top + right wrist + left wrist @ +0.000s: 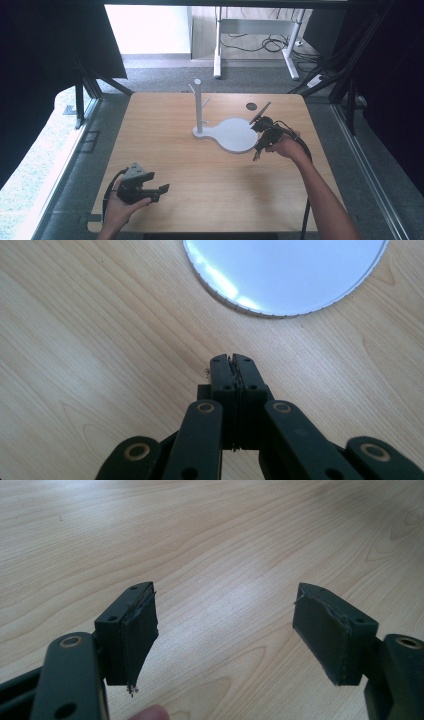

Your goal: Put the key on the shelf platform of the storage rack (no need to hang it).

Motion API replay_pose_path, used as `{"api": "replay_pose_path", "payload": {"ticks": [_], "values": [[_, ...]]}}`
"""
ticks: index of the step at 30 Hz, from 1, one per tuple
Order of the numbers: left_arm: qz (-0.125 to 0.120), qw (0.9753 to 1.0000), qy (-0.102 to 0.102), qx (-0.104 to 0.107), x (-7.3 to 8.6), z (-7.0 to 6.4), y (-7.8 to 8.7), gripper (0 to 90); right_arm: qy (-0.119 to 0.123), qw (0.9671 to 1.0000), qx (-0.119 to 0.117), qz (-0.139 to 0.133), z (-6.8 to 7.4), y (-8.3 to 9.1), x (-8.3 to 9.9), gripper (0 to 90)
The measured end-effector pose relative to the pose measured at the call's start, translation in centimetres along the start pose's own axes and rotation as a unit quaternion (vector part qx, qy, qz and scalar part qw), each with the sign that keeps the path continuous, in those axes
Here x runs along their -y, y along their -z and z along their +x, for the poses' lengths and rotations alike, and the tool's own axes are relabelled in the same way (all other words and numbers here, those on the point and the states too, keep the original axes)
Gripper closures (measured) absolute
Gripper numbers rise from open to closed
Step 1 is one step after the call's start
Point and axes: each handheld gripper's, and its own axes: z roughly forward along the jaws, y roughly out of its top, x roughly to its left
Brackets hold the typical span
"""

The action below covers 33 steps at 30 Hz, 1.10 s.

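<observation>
High view: right hand-held gripper [261, 131] at the rim of the white stand base [235, 135], left hand-held gripper [156, 191] waiting low on the worktop [200, 185].

Right jaws are pressed together, empty, tips aimed at bare wood just short of the base's ribbed edge [235, 302]. Left jaws gape wide over nothing. The post [198, 105] stands upright at the base's far left. My read: to grip the base, open the right jaws first, then slide one under the rim.
</observation>
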Motion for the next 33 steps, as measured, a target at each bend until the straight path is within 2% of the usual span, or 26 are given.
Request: {"api": "replay_pose_path", "payload": {"ticks": [12, 23, 27, 33], "values": [[-0.003, 1.0000, 0.004, 0.005, 0.0, 0.0, 0.1, 26.1, -0.005, 1.0000, 0.005, -0.005, -0.5, 0.5, -1.3, 89.8], [-0.003, 1.0000, -0.004, 0.009, -0.1, -0.3, 0.0, 26.1, -0.008, 0.9999, 0.001, -0.007, -0.7, 0.5, -2.6, 89.8], [-0.005, 1.0000, -0.002, 0.008, -0.2, -0.2, 0.2, 26.1, -0.009, 0.9998, -0.005, -0.017, -0.7, 0.7, -3.2, 89.8], [-0.004, 0.9999, -0.002, 0.009, -0.1, -0.2, 0.2, 26.1, -0.011, 0.9999, -0.002, -0.010, -0.9, 0.2, -3.9, 89.8]]}}
